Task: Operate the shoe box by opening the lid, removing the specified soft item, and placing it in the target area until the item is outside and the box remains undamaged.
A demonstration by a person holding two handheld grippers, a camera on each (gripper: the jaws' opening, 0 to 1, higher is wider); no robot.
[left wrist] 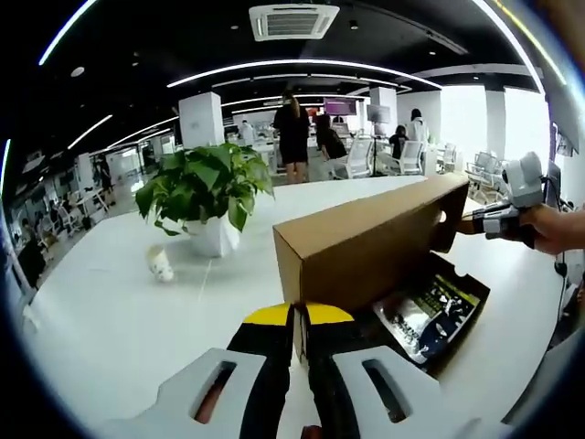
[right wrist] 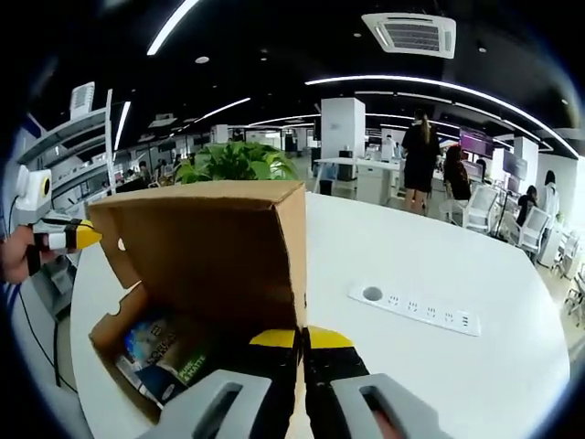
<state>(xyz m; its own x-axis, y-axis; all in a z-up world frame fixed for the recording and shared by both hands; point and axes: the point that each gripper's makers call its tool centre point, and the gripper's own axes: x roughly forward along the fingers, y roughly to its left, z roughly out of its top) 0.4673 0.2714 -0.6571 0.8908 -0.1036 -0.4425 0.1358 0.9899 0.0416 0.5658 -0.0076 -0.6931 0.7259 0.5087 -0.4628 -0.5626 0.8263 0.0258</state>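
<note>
Cardboard lid [left wrist: 375,240] stands raised above the shoe box [right wrist: 114,334], hinged up along one long side, and each gripper pinches one of its end corners: the left gripper [left wrist: 300,352] has its jaws closed on the near edge in the left gripper view, and the right gripper [right wrist: 302,366] does the same at the opposite corner in the right gripper view. Inside the open box lies a soft packet [right wrist: 164,352] with printed wrapping, resting on the box floor; it is not yet out. To finish the opening well, I judge that both hands should swing the lid back evenly about its hinge, neither pulling ahead, so the cardboard does not twist or tear at the fold, and one gripper should let go only once the lid stays up by itself. The box sits near the worktop [right wrist: 439,265] edge on the person's side, so pushing it that way risks a slide off. Past the box the white surface is broad and open, with a potted plant [left wrist: 206,197] and a small cup [left wrist: 161,264] well apart in one direction and a power strip [right wrist: 416,308] in the other, leaving room to set the packet down between.
</note>
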